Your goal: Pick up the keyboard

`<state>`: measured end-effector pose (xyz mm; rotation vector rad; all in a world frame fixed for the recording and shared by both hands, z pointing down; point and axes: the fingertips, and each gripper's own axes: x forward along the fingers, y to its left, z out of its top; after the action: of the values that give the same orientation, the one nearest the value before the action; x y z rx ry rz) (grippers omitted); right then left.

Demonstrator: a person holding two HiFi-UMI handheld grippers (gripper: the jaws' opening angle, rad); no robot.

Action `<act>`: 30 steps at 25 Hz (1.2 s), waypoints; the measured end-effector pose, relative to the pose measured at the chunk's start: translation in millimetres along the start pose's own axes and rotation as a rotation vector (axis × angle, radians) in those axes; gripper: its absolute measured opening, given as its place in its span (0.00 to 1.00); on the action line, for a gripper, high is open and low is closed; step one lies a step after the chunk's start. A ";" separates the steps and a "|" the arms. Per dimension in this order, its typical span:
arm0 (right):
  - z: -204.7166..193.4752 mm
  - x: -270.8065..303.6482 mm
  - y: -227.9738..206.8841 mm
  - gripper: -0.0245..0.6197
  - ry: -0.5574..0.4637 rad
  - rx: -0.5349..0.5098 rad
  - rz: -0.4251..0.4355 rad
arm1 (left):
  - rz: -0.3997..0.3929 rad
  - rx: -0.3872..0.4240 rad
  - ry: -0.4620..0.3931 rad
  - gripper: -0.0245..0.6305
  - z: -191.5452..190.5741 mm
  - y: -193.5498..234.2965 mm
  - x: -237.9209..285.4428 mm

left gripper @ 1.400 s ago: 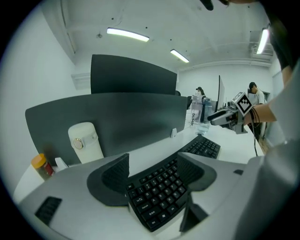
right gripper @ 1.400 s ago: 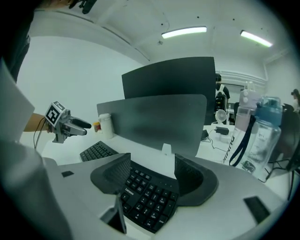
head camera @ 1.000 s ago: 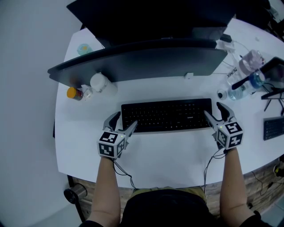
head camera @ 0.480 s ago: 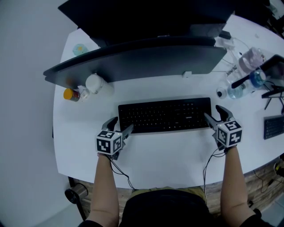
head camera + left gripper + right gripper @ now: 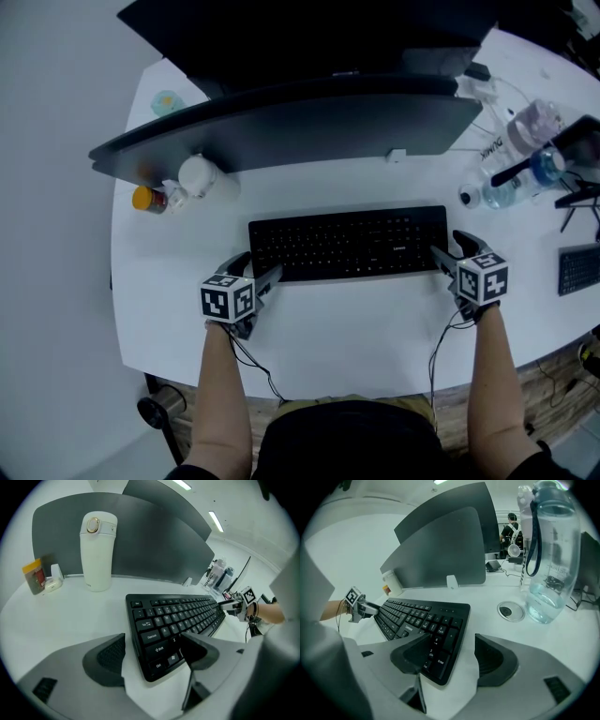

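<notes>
White table — black keyboard, white flask, clear bottle

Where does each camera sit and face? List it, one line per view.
Head view: on the person's head, facing steeply down at keyboard, desk, both forearms, left gripper, right gripper.
Left gripper view: on the left gripper, facing along the keyboard's left end; own open jaws straddle its corner.
Right gripper view: same from the right end; open jaws straddle that corner.
Shared: the keyboard; each gripper view shows the other gripper.
</notes>
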<state>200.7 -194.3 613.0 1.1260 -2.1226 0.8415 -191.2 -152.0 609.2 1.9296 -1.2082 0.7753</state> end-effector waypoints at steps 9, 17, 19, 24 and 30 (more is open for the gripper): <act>-6.9 4.2 -3.5 0.46 -0.014 0.143 0.042 | -0.030 -0.078 -0.003 0.60 3.7 2.5 -1.4; -3.4 8.6 9.0 0.35 -0.031 0.224 0.119 | 0.020 -0.023 0.032 0.53 0.7 -4.9 2.6; -2.7 8.6 8.8 0.35 -0.033 0.220 0.117 | 0.020 -0.023 0.027 0.53 1.7 -4.0 2.7; -2.1 9.9 9.2 0.35 -0.037 0.219 0.114 | 0.027 -0.014 -0.020 0.53 3.4 -3.6 2.0; -3.2 9.1 8.9 0.35 -0.036 0.216 0.095 | 0.039 -0.024 -0.061 0.53 2.8 -3.7 1.2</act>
<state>189.4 -192.4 619.4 1.1616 -2.1689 1.1243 -187.1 -153.7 607.6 1.9281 -1.2893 0.7234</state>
